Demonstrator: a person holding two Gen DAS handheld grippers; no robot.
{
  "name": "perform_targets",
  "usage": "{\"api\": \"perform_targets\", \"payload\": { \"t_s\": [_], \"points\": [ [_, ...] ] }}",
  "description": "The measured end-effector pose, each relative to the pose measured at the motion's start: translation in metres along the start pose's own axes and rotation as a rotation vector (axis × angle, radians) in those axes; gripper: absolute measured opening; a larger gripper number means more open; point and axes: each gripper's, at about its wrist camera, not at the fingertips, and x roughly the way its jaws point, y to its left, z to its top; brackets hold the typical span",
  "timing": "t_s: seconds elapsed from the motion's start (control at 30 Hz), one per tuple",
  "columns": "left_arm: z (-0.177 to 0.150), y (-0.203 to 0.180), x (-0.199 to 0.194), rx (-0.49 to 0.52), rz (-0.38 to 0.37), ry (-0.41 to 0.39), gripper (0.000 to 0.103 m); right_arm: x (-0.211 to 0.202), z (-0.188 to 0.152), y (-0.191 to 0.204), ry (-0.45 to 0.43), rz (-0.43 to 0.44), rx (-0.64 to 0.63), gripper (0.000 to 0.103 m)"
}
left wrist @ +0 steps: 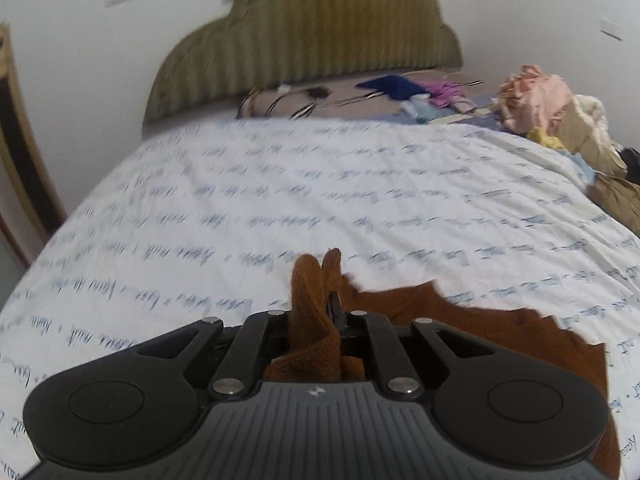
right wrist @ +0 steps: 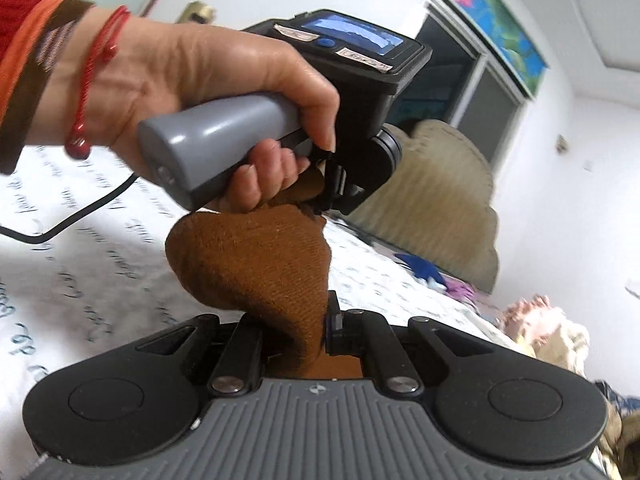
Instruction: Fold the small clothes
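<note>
Directly between the nearly closed jaws of the left gripper (left wrist: 326, 312), a bunched edge of the brown knitted garment (left wrist: 460, 328) is clamped, its folds poking up beyond the fingertips. The rest of the garment is seen spreading to the right of that gripper, over the bed sheet (left wrist: 280, 184), which is white and printed with rows of blue script. In the right wrist view, the right gripper (right wrist: 326, 320) is likewise clenched on another part of the same brown knit, which is stretched upward in a rounded hump to the left gripper, held just above and ahead. That left gripper is gripped by the person's left hand (right wrist: 208, 80) around a grey handle (right wrist: 212, 140), with a red cord bracelet (right wrist: 94, 80) and a red and orange sleeve (right wrist: 24, 36) at the wrist; a black cable (right wrist: 80, 216) is seen trailing from the handle over the sheet. The garment is thus carried between both grippers, lifted off the sheet at the held edges.

Farther out, a padded olive headboard (left wrist: 304, 40) is set against the white wall. Near it, a dark blue cloth (left wrist: 394, 86) and small purple items (left wrist: 444, 94) are strewn. At the right edge of the bed, a heap of pink and cream clothes (left wrist: 556, 112) is piled, well apart from the grippers.
</note>
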Motion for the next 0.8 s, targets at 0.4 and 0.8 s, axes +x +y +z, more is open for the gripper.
{"api": "perform_targets", "payload": {
  "t_s": [0.4,0.8],
  "points": [
    [-0.004,-0.138,0.023,0.202,-0.088,0.015,0.009,-0.013,-0.058,-0.08,0.107,-0.085,0.269,0.01],
    [-0.017,-0.217,0.074,0.293,-0.238,0.108,0.014,-0.004,-0.124,-0.14,0.251,-0.009,0.676,0.016]
  ]
}}
